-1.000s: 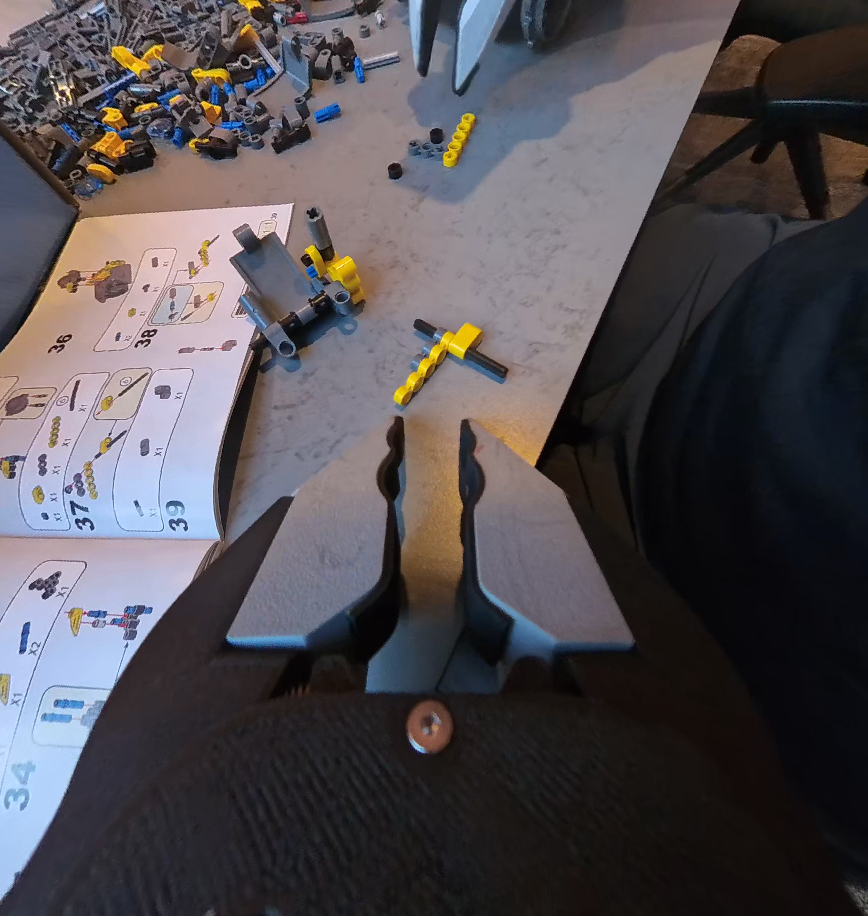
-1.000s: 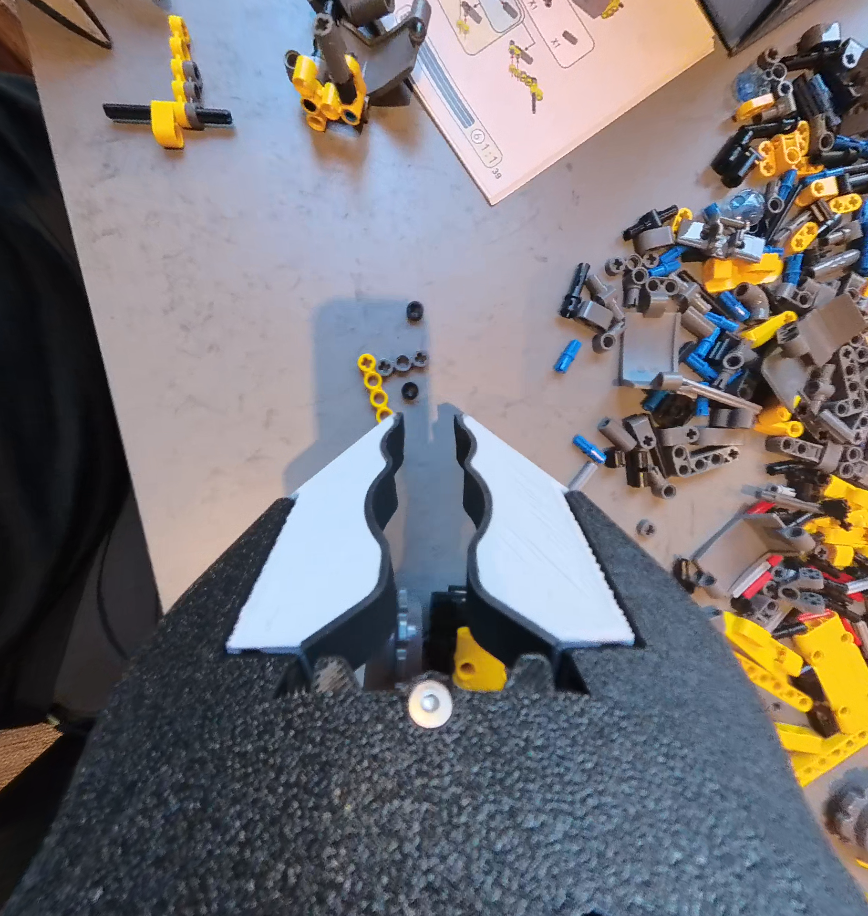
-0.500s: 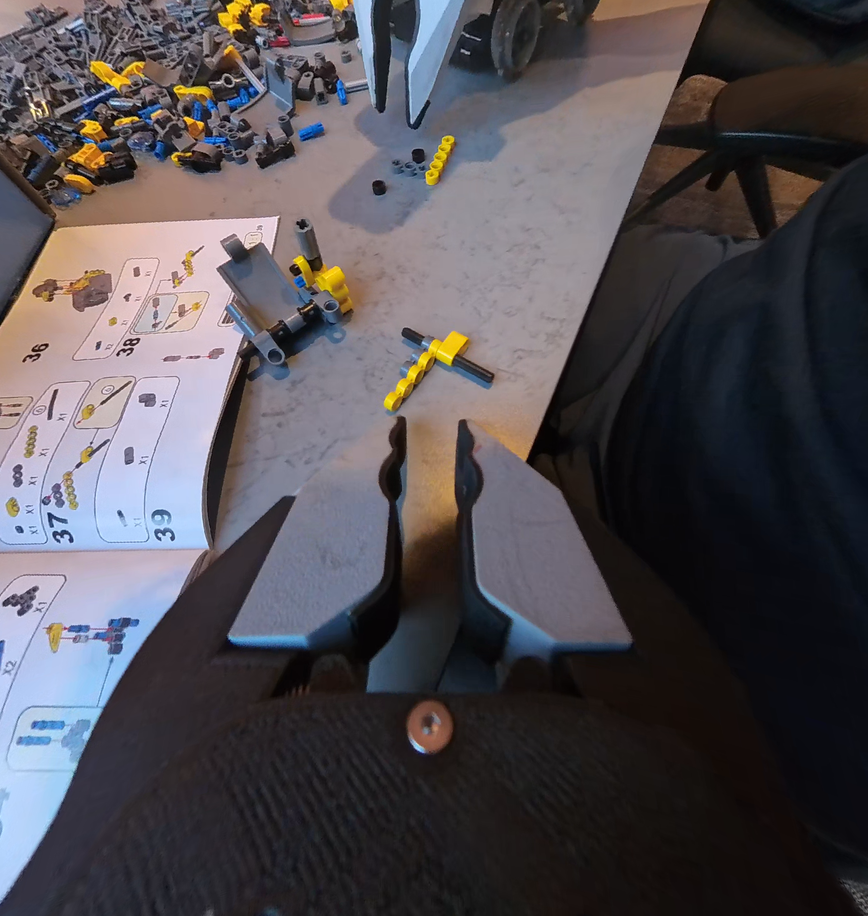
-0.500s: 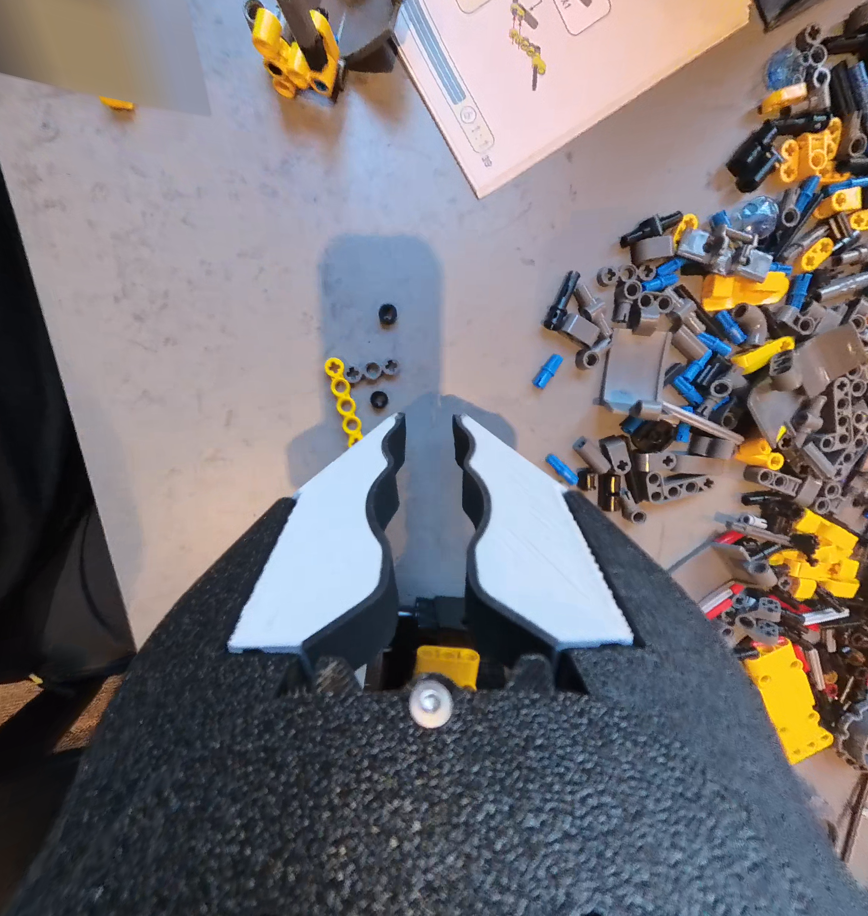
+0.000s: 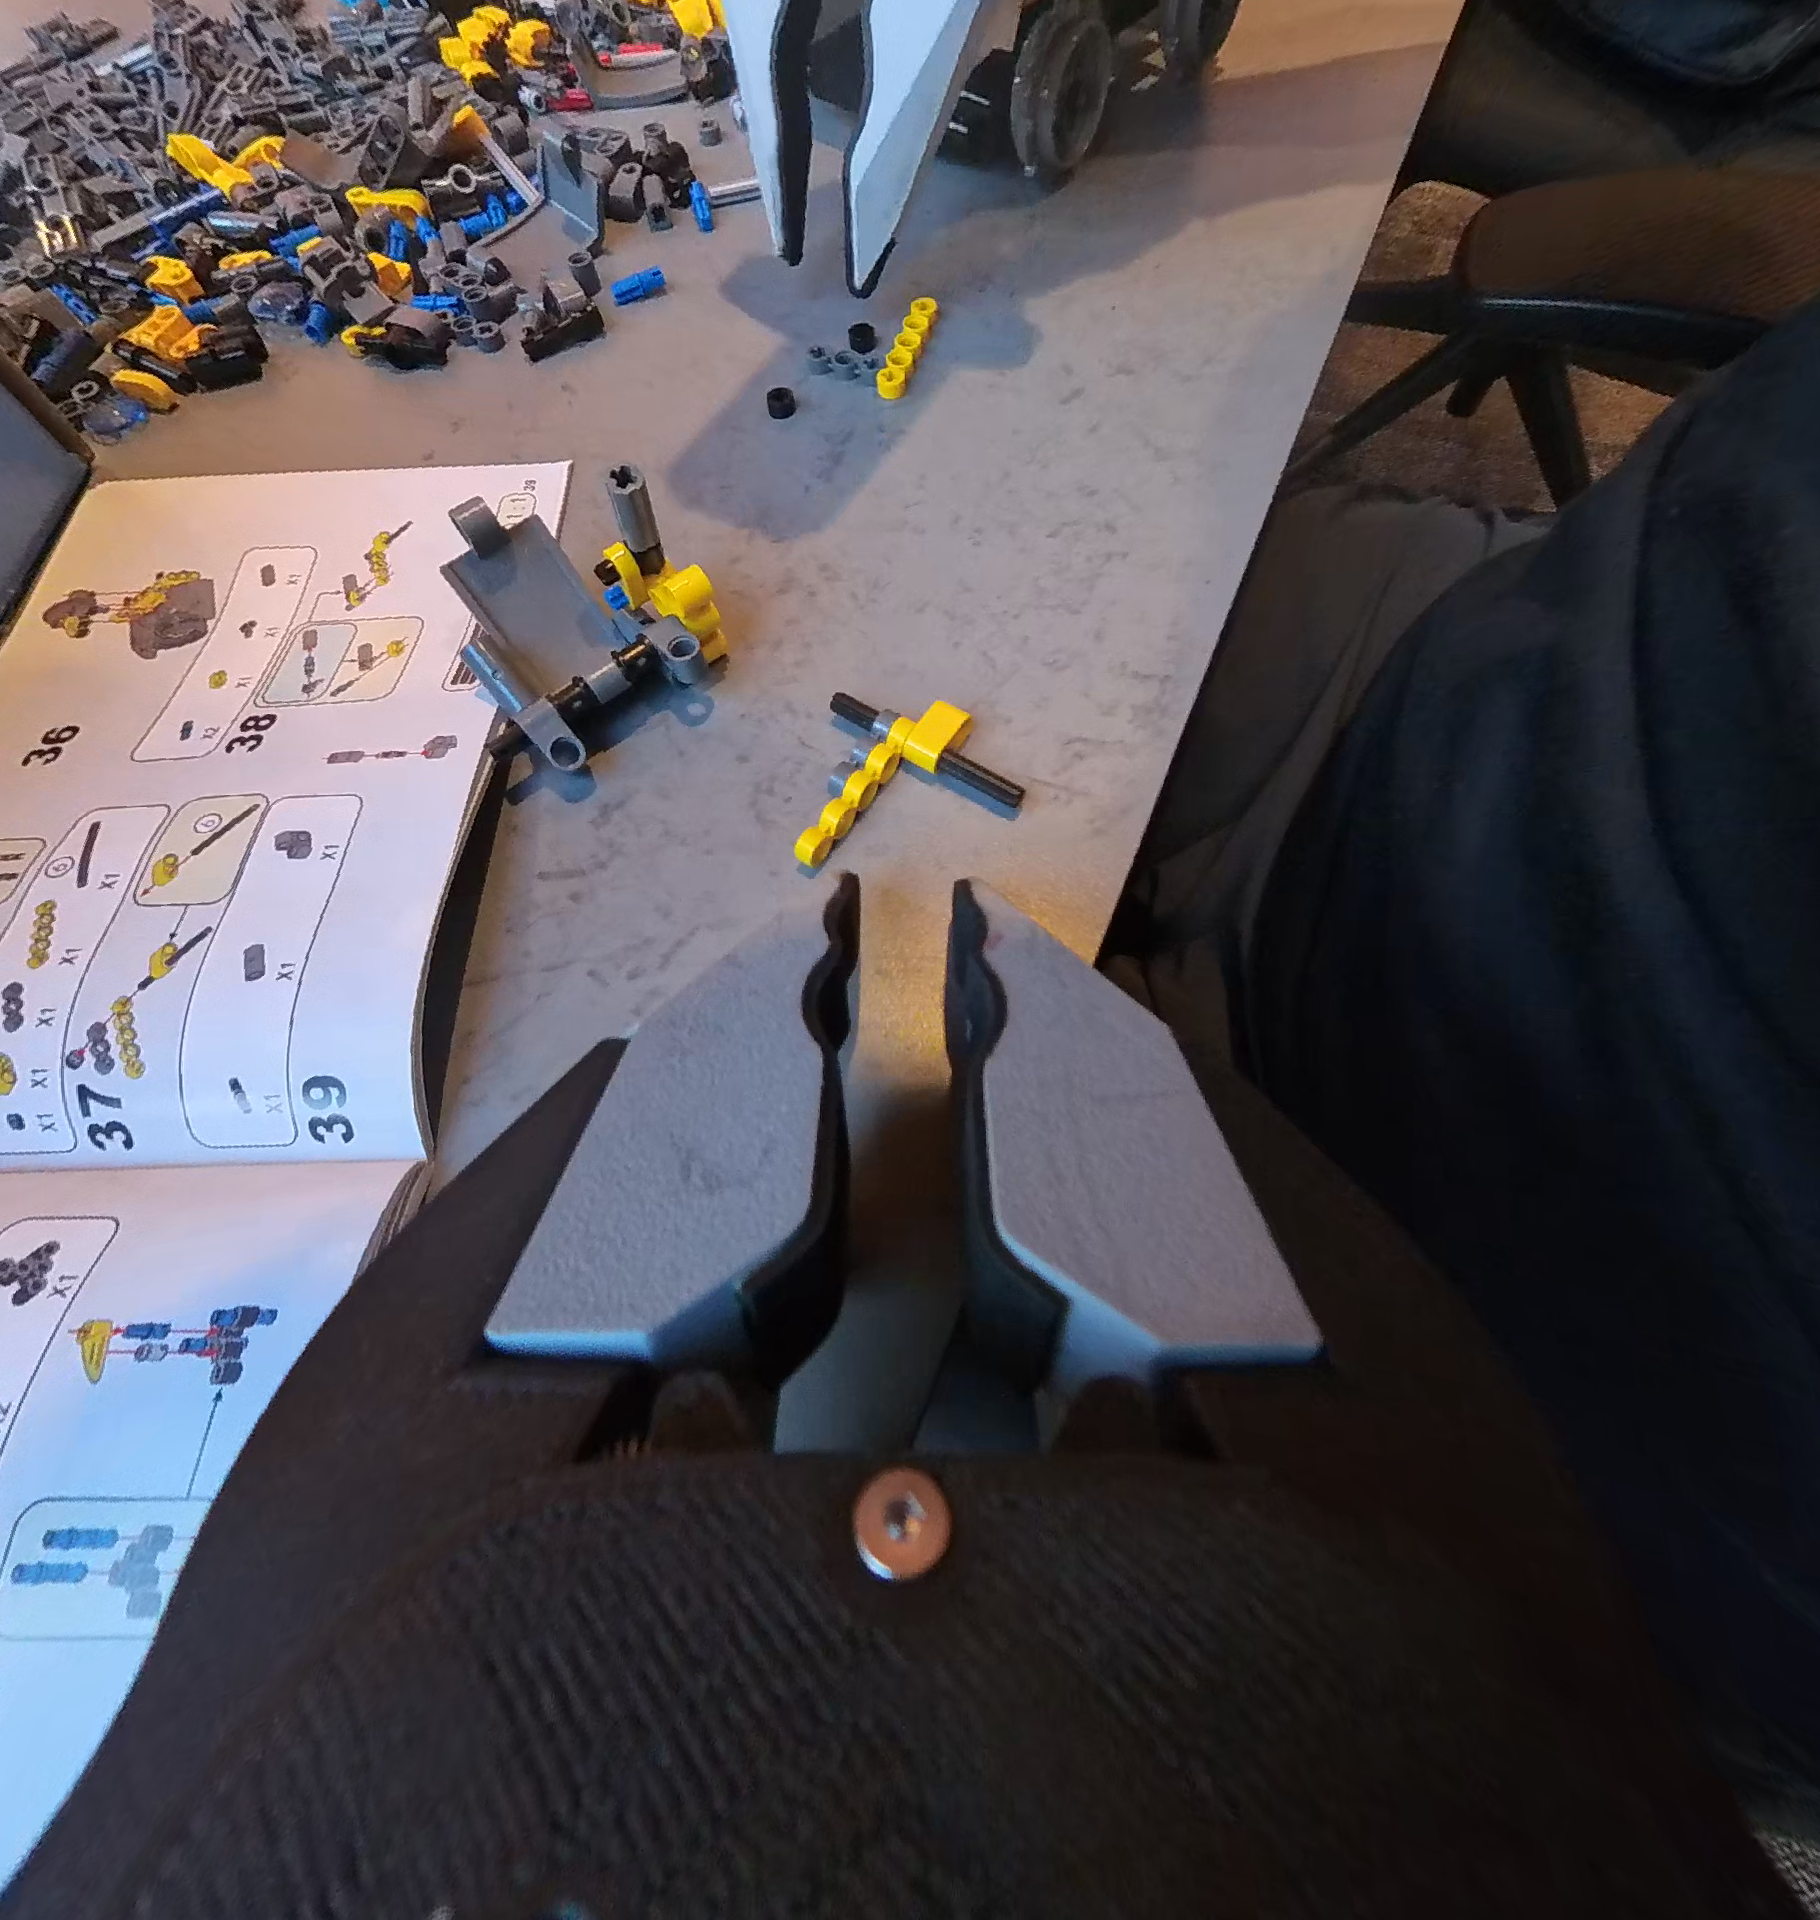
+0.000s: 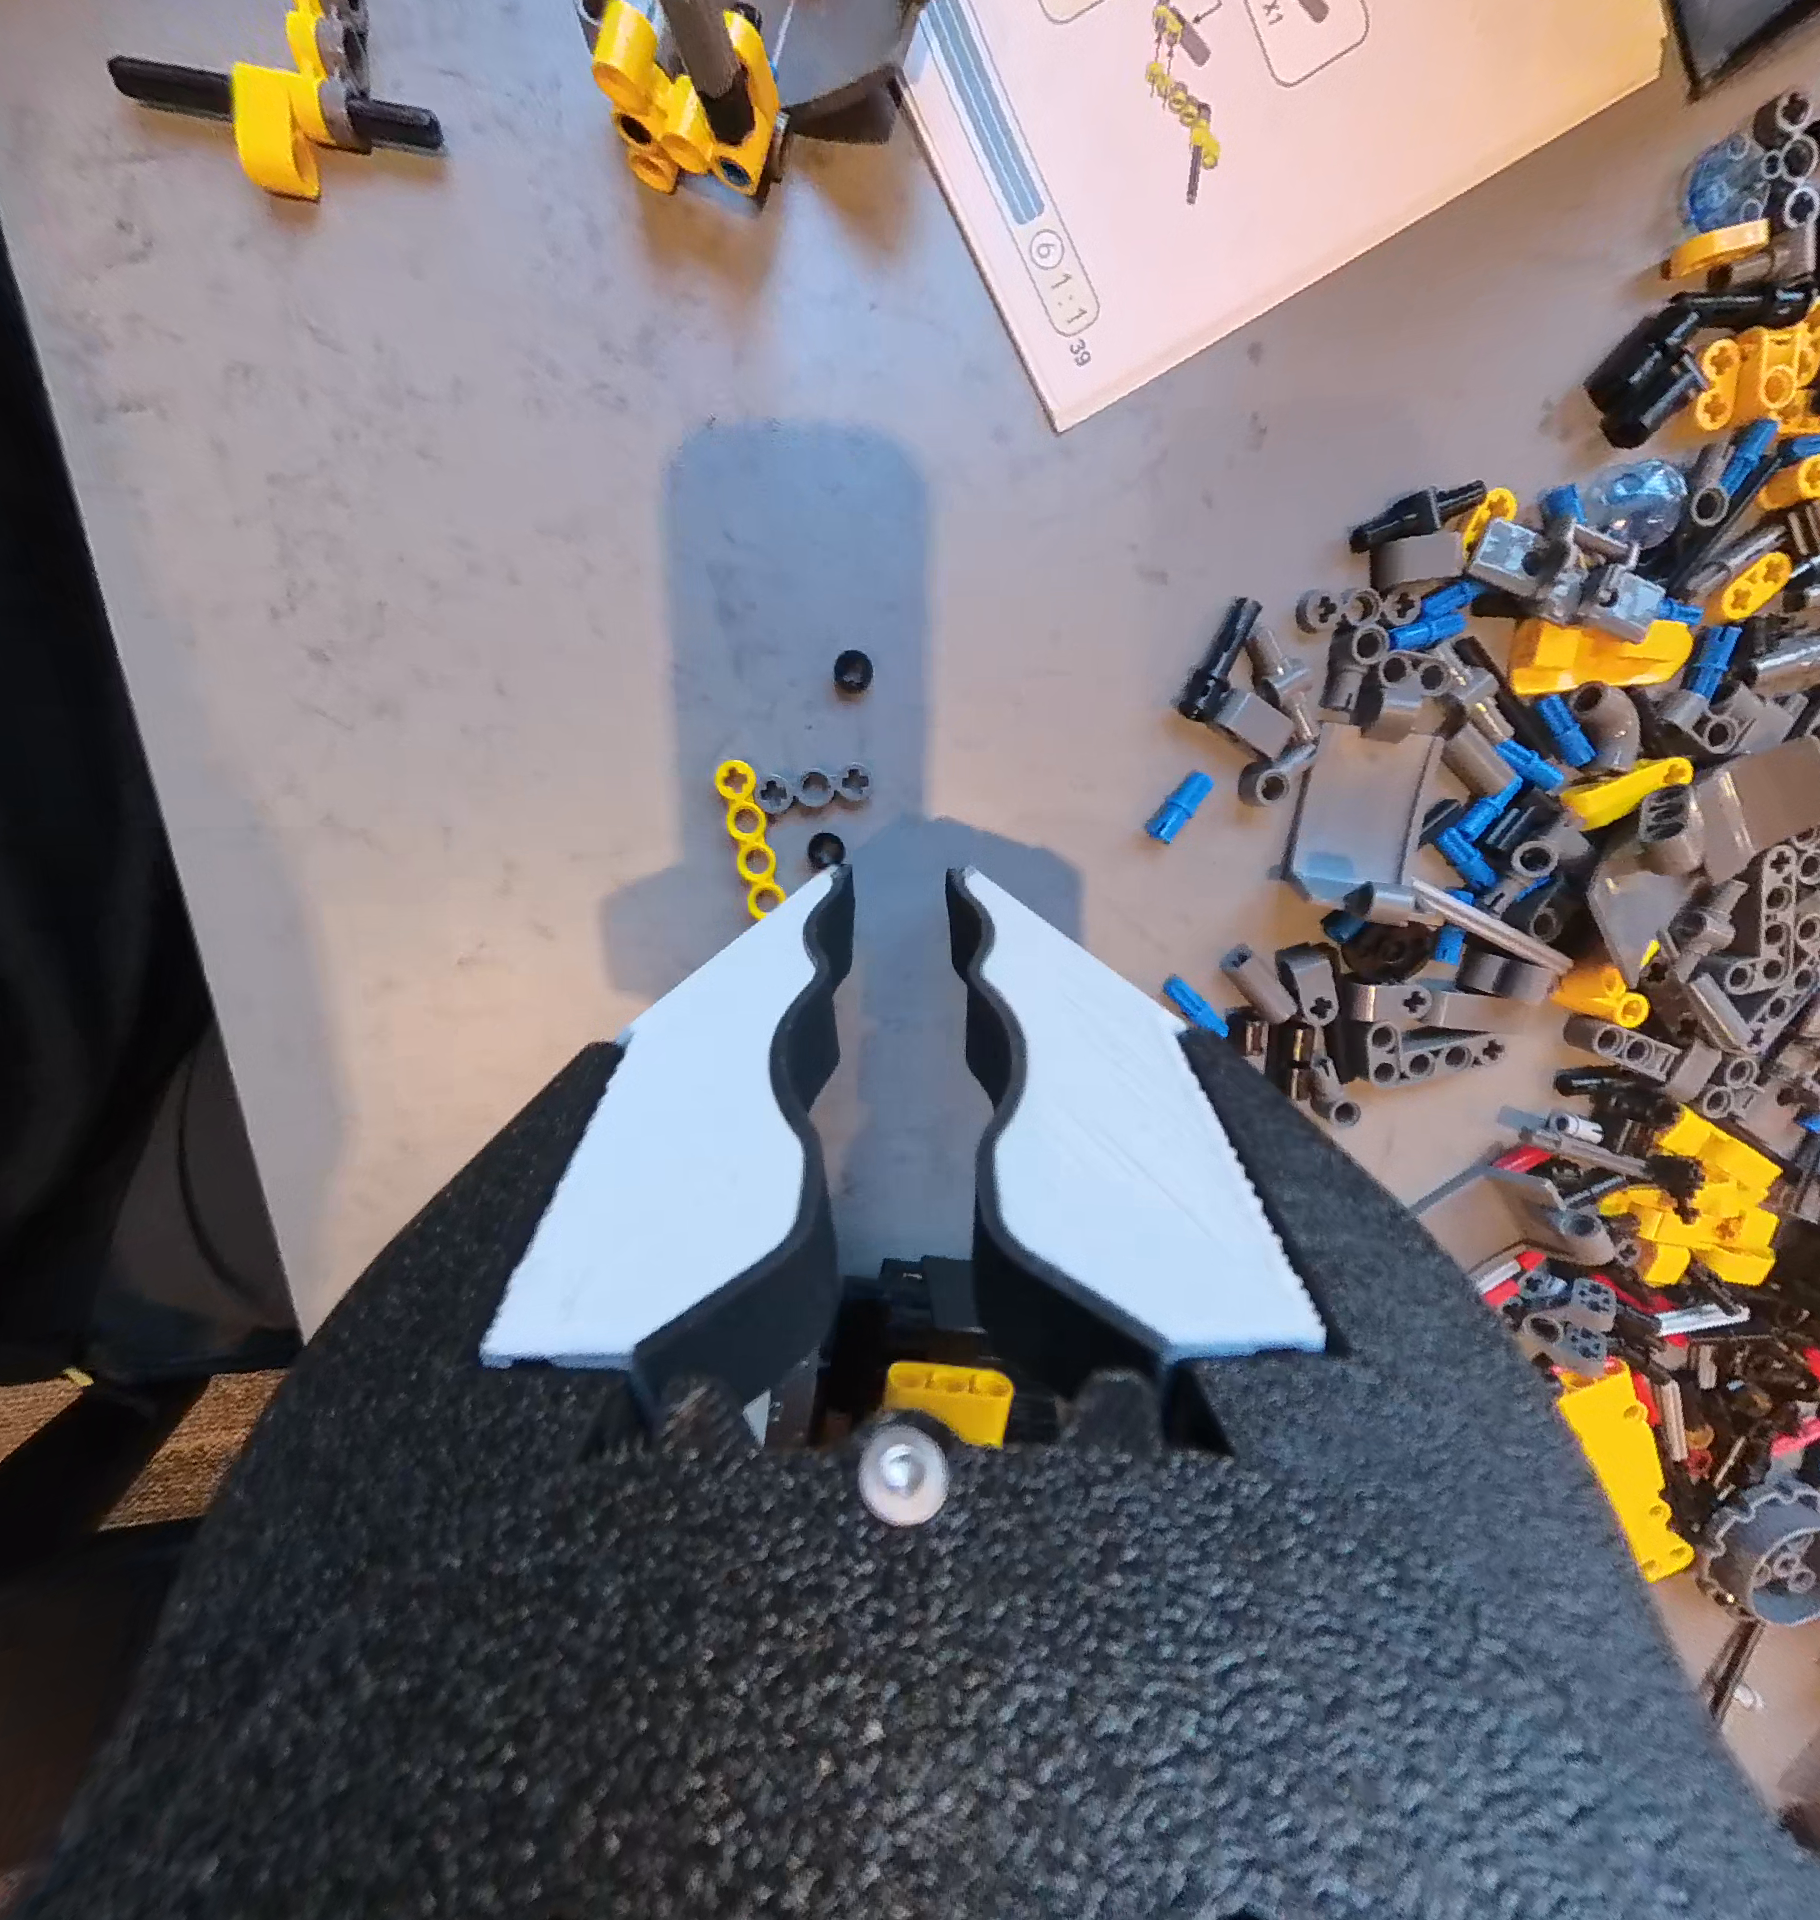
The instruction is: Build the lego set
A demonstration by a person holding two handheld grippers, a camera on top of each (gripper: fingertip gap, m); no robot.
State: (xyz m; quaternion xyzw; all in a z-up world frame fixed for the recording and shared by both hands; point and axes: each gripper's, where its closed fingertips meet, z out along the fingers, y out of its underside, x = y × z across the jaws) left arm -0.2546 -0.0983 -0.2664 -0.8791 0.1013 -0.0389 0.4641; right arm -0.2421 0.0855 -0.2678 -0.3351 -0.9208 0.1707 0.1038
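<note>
**Grey tabletop strewn with building-toy parts, both tongs empty**

Grey mottled tabletop (image 5: 989,540), lit warm at its near edge, with a dark chair base off to the side and a person's dark clothing alongside. Open instruction booklet (image 5: 189,831) lying flat at one side, printed with numbered diagrams. Big loose pile of grey, black, yellow and blue parts (image 6: 1612,883) spread along the far side, a grey wheel (image 6: 1784,1569) at its near end.

Left tongs (image 5: 901,894) hovering low over the tabletop's near edge, fingers parted by a narrow gap, nothing between them. Just beyond the tips: a small yellow holed beam on a black axle (image 5: 901,764), lying flat with a yellow connector and a grey bush threaded on. Farther off, partly on the booklet's corner: a grey panel sub-assembly with yellow connectors (image 5: 594,623), a grey axle standing upright from it.

Right tongs (image 6: 898,883) pointing down at the tabletop, fingers likewise slightly apart and gripping nothing, their shadow cast ahead on the surface. Just beside the left fingertip: a thin yellow holed beam (image 6: 750,842), its near end hidden under the finger. Touching or nearly touching that beam's far end, a short grey three-hole piece (image 6: 814,788). Two small black bushes nearby, one (image 6: 826,849) close to the fingertip, the other (image 6: 853,670) a little farther out. A single blue pin (image 6: 1178,805) apart from the pile.
</note>
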